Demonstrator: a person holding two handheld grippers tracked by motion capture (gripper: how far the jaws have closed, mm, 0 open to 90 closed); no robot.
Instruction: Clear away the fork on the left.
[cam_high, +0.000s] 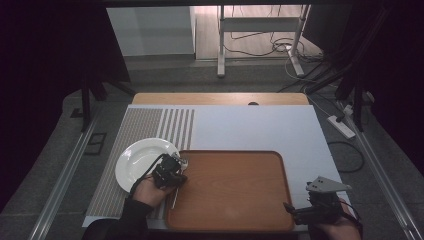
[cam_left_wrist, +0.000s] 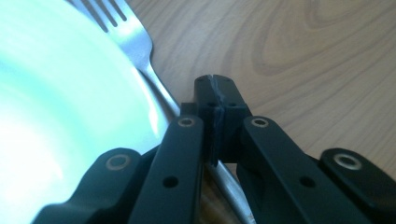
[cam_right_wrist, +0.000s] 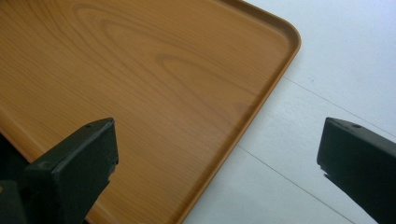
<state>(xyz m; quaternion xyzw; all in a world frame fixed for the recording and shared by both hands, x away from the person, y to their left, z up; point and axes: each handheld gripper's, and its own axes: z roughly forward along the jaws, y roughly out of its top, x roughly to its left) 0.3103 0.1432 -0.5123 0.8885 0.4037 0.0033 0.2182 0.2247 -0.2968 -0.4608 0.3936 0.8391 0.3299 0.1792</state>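
A white plate (cam_high: 137, 162) sits left of a brown wooden tray (cam_high: 235, 200), its right rim by the tray's left edge. A metal fork (cam_high: 183, 162) lies along that rim, tines pointing away from me, handle (cam_high: 174, 199) running back over the tray's left edge. My left gripper (cam_high: 172, 170) is shut on the fork; in the left gripper view its jaws (cam_left_wrist: 215, 93) meet over the fork (cam_left_wrist: 135, 46), beside the plate (cam_left_wrist: 56, 102). My right gripper (cam_high: 291, 210) is open at the tray's near right corner; its jaws (cam_right_wrist: 217, 154) stand wide over the tray's edge (cam_right_wrist: 261, 98).
Under the tray and plate lies a white mat (cam_high: 260, 130) with a grey striped band (cam_high: 145, 125) at its left. Beyond the wooden table edge (cam_high: 220, 98) there is a floor with cables and a metal stand (cam_high: 260, 30). A power strip (cam_high: 341, 126) lies at the right.
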